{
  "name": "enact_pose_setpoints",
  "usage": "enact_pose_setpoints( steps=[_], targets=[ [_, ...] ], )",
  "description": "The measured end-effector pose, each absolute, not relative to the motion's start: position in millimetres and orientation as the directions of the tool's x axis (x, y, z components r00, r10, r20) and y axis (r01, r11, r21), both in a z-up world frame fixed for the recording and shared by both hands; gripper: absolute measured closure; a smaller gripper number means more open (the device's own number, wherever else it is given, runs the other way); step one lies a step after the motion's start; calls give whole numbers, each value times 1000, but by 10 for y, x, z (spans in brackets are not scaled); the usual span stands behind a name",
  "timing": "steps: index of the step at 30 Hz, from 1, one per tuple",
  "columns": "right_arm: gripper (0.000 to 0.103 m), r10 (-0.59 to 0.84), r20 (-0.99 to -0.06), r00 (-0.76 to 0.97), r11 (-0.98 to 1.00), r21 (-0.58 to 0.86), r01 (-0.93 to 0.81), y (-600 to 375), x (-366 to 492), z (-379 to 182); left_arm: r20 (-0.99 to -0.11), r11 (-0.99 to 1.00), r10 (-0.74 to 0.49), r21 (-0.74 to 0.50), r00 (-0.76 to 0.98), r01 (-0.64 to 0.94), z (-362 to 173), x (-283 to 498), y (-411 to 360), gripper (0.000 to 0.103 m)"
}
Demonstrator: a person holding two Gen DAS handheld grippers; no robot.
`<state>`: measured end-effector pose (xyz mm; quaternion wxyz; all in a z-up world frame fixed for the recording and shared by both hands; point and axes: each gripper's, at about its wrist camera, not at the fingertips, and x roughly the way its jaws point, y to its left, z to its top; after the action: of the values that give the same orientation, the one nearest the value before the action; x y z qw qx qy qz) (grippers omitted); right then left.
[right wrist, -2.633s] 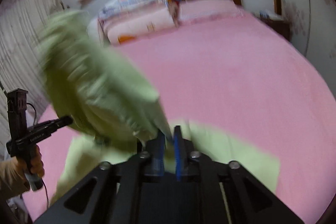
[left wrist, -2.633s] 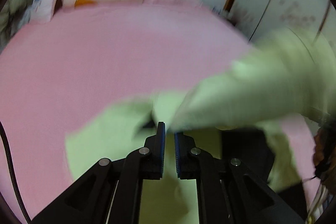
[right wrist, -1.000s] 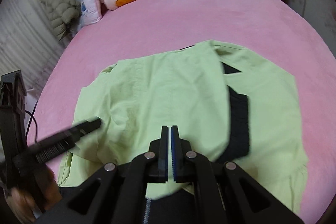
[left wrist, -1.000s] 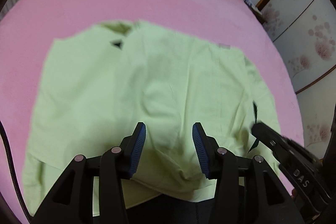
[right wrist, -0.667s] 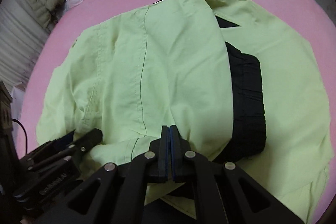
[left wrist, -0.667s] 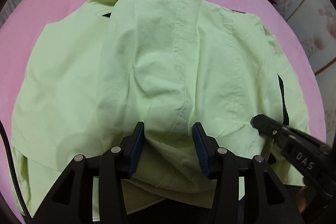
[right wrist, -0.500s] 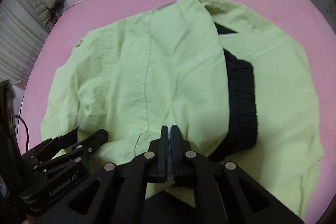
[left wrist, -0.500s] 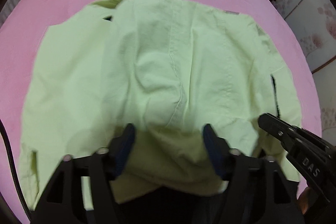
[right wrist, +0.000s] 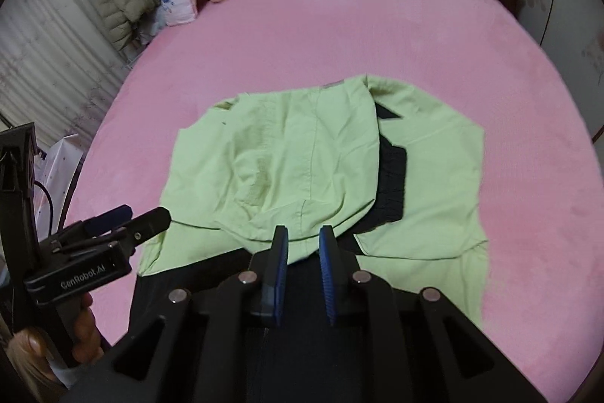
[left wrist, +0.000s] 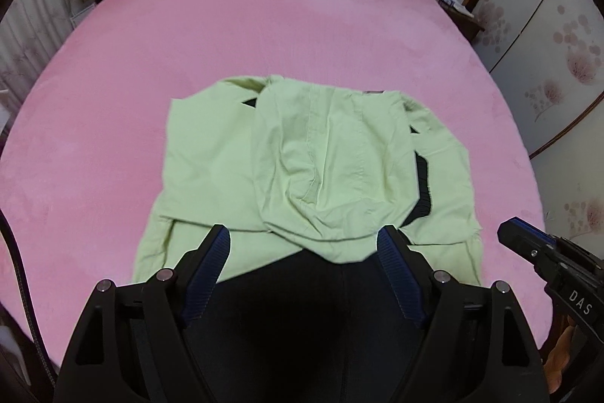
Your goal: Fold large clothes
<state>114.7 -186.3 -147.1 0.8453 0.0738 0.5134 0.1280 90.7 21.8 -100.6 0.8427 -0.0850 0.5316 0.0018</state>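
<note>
Left gripper (left wrist: 304,246): jaws wide and opening, empty, above the garment's near hem.
Garment (left wrist: 313,169): green, folded, near edge of bed (left wrist: 264,25).
Right gripper (right wrist: 304,246): jaws narrow, opening, empty, over near hem.

A large pale-green cotton garment (left wrist: 332,172) with black knit trim lies partly folded on the pink bed (left wrist: 264,33), one green panel turned over its middle, creased, with a black ribbed band showing along that panel's right edge.
</note>
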Motion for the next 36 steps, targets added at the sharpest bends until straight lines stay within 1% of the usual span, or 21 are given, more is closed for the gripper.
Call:
enact_pose_setpoints(
  steps=[5, 8, 11, 14, 17, 24, 30, 32, 33, 34, 36],
  targets=[
    [85, 317, -824, 470, 948, 260, -184, -1849, 836, -1137, -855, 978, -83, -169, 512, -125, -594, 506, 419, 24],
    [85, 311, -810, 496, 949, 238, -207, -1810, 646, -1029, -850, 976, -70, -167, 522, -141, -468, 302, 549, 24],
    [85, 307, -790, 530, 951, 236, -199, -1811, 459, -964, -859, 979, -62, -151, 508, -136, -427, 106, 675, 24],
    [85, 301, -751, 588, 954, 246, -173, -1853, 206, -919, -862, 983, -67, -142, 502, -113, -445, -99, 781, 24],
    [85, 258, -752, 607, 966, 208, -153, -1851, -13, -943, -862, 987, -68, -131, 502, -91, -490, -300, 881, 24],
    [84, 204, -811, 548, 979, 167, -117, -1869, -452, -1253, -877, 992, -42, -93, 478, -83, -848, -747, 1104, 24],
    [83, 160, -833, 529, 987, 151, -60, -1950, -754, -1532, -912, 990, -33, -85, 409, -110, -1382, -1105, 1439, 24],
    [78, 152, -838, 524, 988, 147, -52, -1977, -815, -1619, -917, 990, -18, -70, 397, -119, -1562, -1207, 1545, 24],
    [68, 149, -841, 521, 988, 147, -46, -1988, -841, -1668, -922, 990, -7, -60, 386, -126, -1670, -1255, 1616, 24],
    [61, 149, -847, 510, 988, 152, -36, -2009, -864, -1738, -926, 990, -4, -57, 376, -131, -1754, -1290, 1679, 24],
    [61, 141, -861, 489, 989, 148, -24, -2039, -900, -1833, -932, 986, -11, -70, 361, -152, -1943, -1367, 1842, 24]
  ],
)
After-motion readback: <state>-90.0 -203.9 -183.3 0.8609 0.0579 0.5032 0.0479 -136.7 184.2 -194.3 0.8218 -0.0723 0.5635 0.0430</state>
